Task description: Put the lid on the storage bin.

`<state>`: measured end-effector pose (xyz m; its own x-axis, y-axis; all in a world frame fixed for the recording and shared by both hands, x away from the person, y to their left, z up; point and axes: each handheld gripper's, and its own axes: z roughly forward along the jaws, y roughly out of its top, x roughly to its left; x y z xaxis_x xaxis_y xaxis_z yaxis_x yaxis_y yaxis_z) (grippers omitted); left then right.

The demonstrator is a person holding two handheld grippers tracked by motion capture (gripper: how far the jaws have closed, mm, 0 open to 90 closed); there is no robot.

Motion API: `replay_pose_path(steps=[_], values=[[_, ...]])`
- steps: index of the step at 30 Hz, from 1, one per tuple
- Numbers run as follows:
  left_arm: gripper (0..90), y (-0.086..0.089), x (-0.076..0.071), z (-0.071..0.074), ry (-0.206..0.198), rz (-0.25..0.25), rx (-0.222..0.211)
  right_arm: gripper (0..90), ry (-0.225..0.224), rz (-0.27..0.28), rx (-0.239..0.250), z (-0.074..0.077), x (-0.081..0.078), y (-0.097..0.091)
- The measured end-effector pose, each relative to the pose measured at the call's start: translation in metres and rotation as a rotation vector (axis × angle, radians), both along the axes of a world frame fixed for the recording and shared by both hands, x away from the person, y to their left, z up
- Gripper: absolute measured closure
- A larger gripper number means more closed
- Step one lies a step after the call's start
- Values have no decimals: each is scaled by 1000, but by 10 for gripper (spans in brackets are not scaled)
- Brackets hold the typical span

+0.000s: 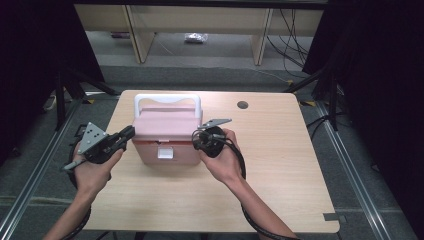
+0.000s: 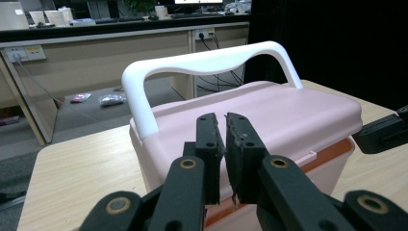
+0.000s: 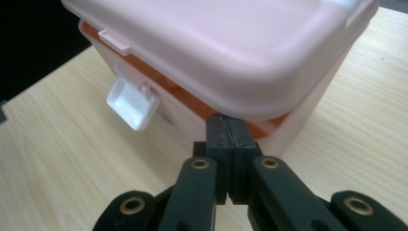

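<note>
While the pink box is sitting in the middle of the surface, the right tool, pinched tight on nothing, is poking under its lid edge, and the left tool, barely apart, is waiting beside it.

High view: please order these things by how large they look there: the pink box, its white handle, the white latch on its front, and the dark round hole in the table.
1. pink box
2. white handle
3. and 4. white latch and dark round hole: they look about alike, so I leave them unranked.
</note>
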<state>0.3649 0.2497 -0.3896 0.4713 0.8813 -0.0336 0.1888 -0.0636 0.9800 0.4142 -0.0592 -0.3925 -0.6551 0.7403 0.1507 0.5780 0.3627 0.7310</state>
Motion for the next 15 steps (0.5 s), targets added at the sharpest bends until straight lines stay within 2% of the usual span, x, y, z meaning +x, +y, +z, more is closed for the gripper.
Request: replay_pose_path(steps=[1,2,4,6,7,8,9,10,11,13,15], values=[[826,0,1,-1,-7,-4,-13,900,-20,6,-15,-1,-1,-1],[822,1,0,-1,0,5,-3,900,-13,7,-10,-2,-1,-2],[813,2,0,-2,-1,9,-12,900,4,-3,-16,-2,-3,-4],[800,3,-1,-3,-2,11,-13,900,-24,10,-33,-3,-4,-8],[794,3,-1,-4,-2,16,-18,900,-28,-2,-11,-3,-5,-9],[786,3,-1,-5,-2,18,-19,900,-41,11,-29,-2,-4,-12],[777,4,-1,-6,-2,21,-21,897,-23,3,-22,-1,-5,-13],[767,4,-2,-7,-4,25,-22,894,-37,2,-37,0,-5,-16],[756,5,-2,-7,-5,29,-22,891,-37,-10,-22,0,-6,-16],[726,7,-3,-8,-9,36,-28,878,-33,-13,-33,1,-6,-21],[691,10,-4,-9,-17,47,-39,867,-48,-20,-36,2,-6,-27]])
